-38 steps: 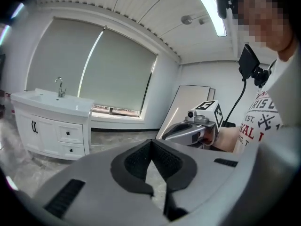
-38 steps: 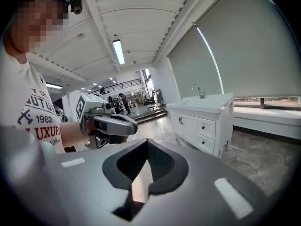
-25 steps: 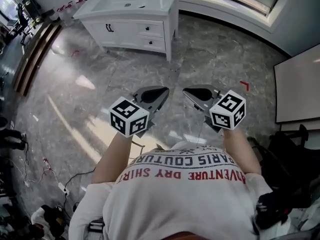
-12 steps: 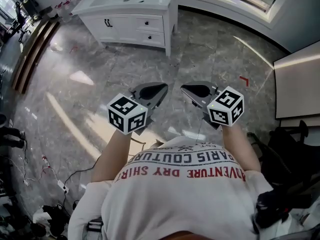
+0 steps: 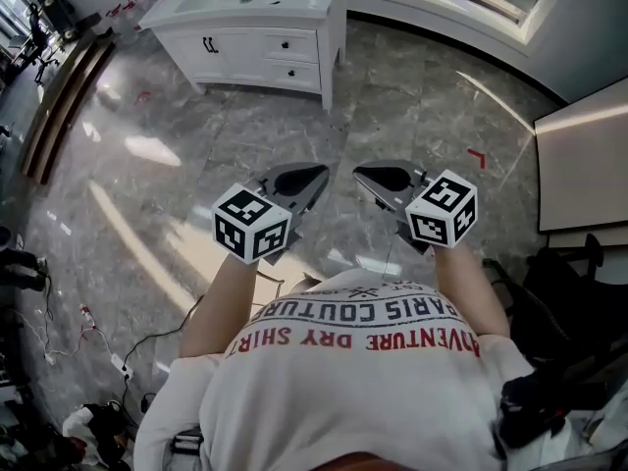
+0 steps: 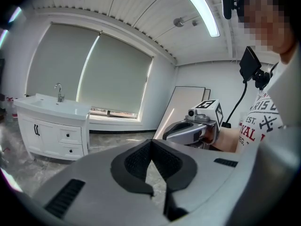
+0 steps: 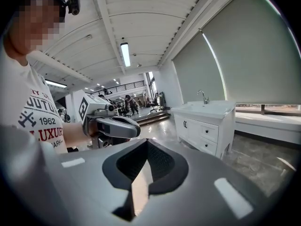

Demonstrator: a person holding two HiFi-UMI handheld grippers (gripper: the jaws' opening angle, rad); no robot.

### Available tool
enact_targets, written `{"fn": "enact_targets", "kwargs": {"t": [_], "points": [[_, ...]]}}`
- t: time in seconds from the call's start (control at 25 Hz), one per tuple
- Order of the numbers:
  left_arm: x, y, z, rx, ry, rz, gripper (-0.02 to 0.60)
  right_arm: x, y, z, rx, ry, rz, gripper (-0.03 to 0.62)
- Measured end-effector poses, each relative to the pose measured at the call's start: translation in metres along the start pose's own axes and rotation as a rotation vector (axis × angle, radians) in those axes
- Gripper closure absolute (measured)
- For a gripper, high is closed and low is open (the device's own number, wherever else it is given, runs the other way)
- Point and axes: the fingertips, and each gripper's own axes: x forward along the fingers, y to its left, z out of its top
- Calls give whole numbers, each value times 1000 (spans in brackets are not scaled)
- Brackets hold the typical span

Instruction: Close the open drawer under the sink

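Open studio hall, freestanding sink cabinet [image 5: 257, 39], marble floor [image 5: 412, 116], loose cables [image 5: 93, 324]

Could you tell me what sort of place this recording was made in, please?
Probably a big open lab or showroom hall, not a real bathroom: the white sink cabinet stands alone on a wide polished stone floor, with loose cables and a leaning whiteboard nearby.

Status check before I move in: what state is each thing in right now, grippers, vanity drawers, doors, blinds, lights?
left gripper: shut, empty, held in the air.
right gripper: shut, empty, held in the air.
vanity drawers: both look flush; no gap visible from this far off.
vanity doors: closed.
roller blinds: pulled down.
ceiling light strip: on.
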Motion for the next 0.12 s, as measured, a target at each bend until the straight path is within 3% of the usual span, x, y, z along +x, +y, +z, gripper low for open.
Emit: {"fn": "enact_targets", "kwargs": {"t": [0.12], "points": [[2, -5, -1, -1, 3, 2, 580, -6, 0, -3, 4, -2, 0, 594]]}}
